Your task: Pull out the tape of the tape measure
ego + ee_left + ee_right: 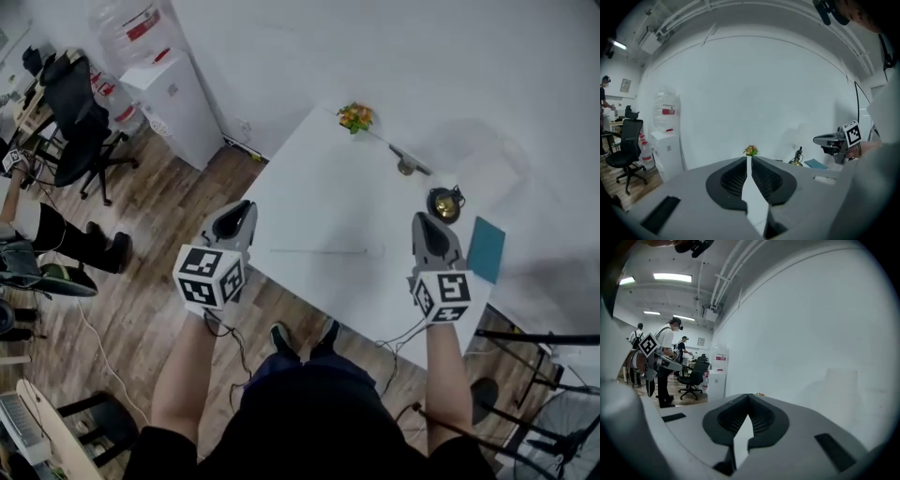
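Observation:
A small dark and gold round object (445, 203) sits on the white table (319, 202) at its far right; I cannot tell whether it is the tape measure. A thin pale line (323, 251) lies along the table's near part. Both grippers hang in the air above the near edge, touching nothing. My left gripper (246, 206) (749, 160) shows a narrow slit between its jaws, with nothing in it. The jaws of my right gripper (420, 219) (749, 395) meet at the tips, empty. Each gripper camera sees the other gripper off to the side.
A small flower pot (355, 116) and a metal piece (410, 166) stand along the table's far edge, with a teal notebook (487, 248) at the right. A white water dispenser (173, 98) and a black office chair (80, 122) stand on the wood floor at left. Several people (665, 357) stand far off.

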